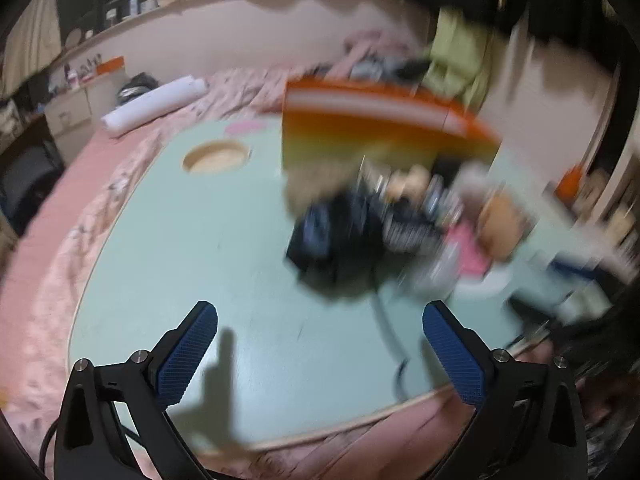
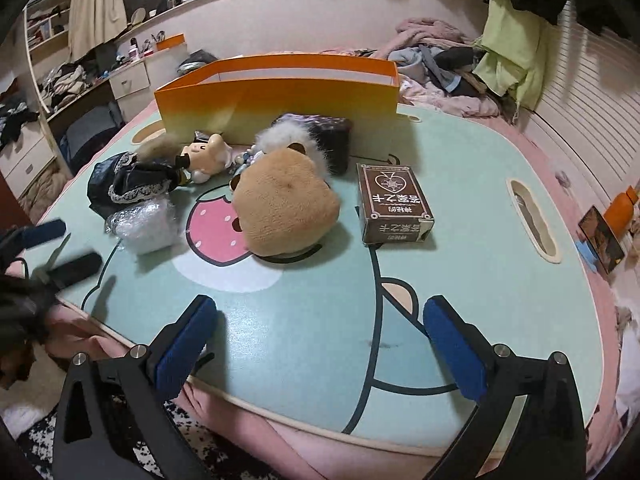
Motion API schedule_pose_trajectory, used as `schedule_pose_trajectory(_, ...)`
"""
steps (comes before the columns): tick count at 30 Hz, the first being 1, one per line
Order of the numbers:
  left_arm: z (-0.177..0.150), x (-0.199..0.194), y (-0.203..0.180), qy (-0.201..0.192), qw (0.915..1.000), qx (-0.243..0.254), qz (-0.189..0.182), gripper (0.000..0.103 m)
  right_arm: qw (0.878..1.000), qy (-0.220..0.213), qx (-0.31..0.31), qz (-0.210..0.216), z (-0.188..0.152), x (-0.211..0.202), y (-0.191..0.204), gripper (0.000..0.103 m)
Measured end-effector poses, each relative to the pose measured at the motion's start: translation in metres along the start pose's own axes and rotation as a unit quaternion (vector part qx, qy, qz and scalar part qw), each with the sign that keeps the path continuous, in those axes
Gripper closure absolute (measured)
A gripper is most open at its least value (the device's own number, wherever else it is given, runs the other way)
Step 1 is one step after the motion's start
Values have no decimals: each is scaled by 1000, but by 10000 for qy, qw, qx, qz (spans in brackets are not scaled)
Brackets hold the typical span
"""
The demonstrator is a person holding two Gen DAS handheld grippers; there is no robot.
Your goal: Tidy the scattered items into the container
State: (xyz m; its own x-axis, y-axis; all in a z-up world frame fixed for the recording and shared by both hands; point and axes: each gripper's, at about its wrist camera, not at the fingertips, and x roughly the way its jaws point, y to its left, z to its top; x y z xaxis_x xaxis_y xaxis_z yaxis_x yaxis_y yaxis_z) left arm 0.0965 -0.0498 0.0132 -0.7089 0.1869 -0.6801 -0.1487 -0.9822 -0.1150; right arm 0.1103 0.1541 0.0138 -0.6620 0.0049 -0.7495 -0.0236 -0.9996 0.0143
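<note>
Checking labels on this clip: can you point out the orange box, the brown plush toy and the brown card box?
orange box (image 2: 280,100), right wrist view, front wall.
brown plush toy (image 2: 286,204), right wrist view, middle of its top.
brown card box (image 2: 390,196), right wrist view, printed top face.

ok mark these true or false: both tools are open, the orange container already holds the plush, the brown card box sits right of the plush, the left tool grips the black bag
1. Both the left tool and right tool are open: true.
2. The orange container holds the tan plush: false, the plush lies on the table.
3. The brown card box sits right of the plush: true.
4. The left tool grips the black bag: false, it holds nothing.
</note>
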Motion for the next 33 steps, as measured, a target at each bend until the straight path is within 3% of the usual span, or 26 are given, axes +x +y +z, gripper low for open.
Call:
schedule_pose_trajectory(2,15,-2,4,-171,9994,-174,-244,5,10000,7,-7,-4,1,0,1,0)
schedule_pose_trajectory(4,26,7,4,-87,9989,-261,-369,16,10000,7,-7,-2,1,0,1,0)
schedule_pose_trajectory(7,38,23,-2,84,9970,-394,-658,19,10000,10,-9,0,1,0,1,0)
schedule_pose_trajectory(10,37,35,-10,168,9981,-321,-505,24,10000,12,-13,10,3,0,1,0)
schedule_pose_trajectory(12,31,37,-9,202,9975,-395,-557,42,10000,13,-16,16,3,1,1,0)
schedule_pose_trajectory(14,26,34,-2,129,9959,-549,-712,53,10000,8,-20,26,3,1,2,0)
schedule_pose_trajectory(19,16,13,8,-406,9934,-587,-900,72,10000,-25,21,2,2,0,2,0)
schedule_pose_trajectory(20,14,8,8,-500,9932,-539,-904,87,10000,-37,45,-2,2,0,0,0)
schedule_pose_trajectory(21,12,3,7,-572,9927,-491,-943,94,9999,-50,94,-13,1,-1,-1,0)
schedule_pose_trajectory(29,6,-9,8,-705,9895,-402,-1195,94,9967,-492,639,-124,17,-18,-33,10)
schedule_pose_trajectory(31,5,-7,9,-627,9899,-398,-1204,91,9959,-480,748,-159,21,-15,-39,20)
schedule_pose_trajectory(32,6,-4,9,-561,9906,-407,-1181,73,9957,-475,787,-128,24,-14,-41,21)
schedule_pose_trajectory(33,8,-2,8,-555,9911,-432,-1133,47,9957,-463,800,-106,27,-12,-44,24)
